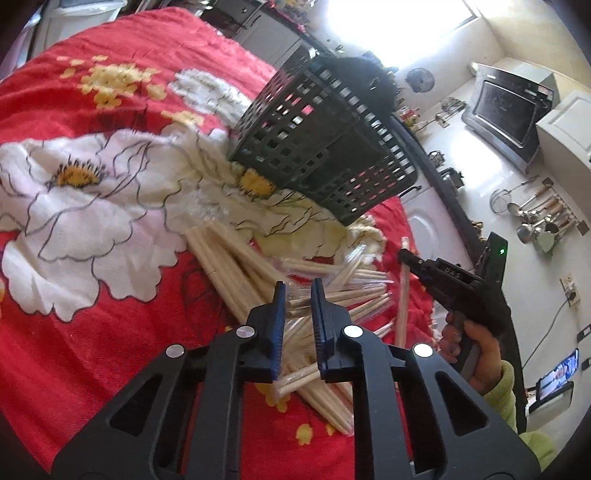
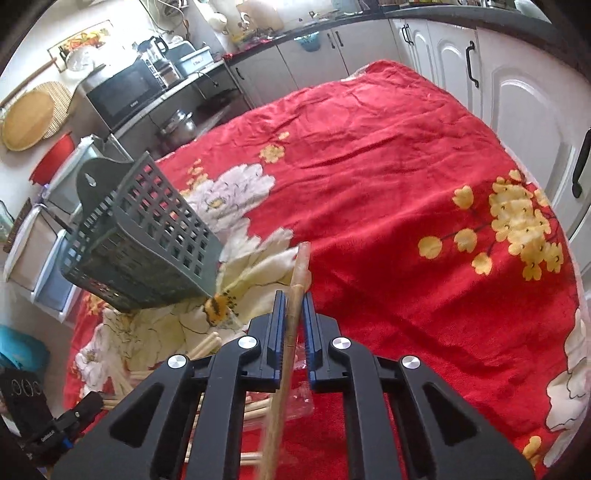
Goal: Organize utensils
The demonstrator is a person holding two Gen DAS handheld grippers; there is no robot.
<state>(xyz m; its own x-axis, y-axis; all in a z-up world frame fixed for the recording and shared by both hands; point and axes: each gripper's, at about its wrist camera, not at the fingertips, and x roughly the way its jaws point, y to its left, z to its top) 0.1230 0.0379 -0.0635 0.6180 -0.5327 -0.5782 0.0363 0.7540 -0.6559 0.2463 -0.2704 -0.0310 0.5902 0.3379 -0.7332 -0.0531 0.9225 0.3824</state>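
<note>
Right gripper [image 2: 294, 295] fingers clamped on a wrapped chopstick [image 2: 297, 275]; left gripper [image 1: 297, 286] fingers slightly parted, empty, above the chopstick pile [image 1: 236, 266].

Daylight blows out the window [image 1: 402, 22], edges bow with fisheye distortion, and close chopsticks [image 2: 280, 387] blur.

Wrapped chopstick pair [image 2: 291, 314] clamped between right gripper [image 2: 294, 310] fingers, grey slotted basket [image 2: 144, 236] set left on red floral cloth [image 2: 388, 177], loose chopsticks [image 2: 207, 343] heaped below.
</note>
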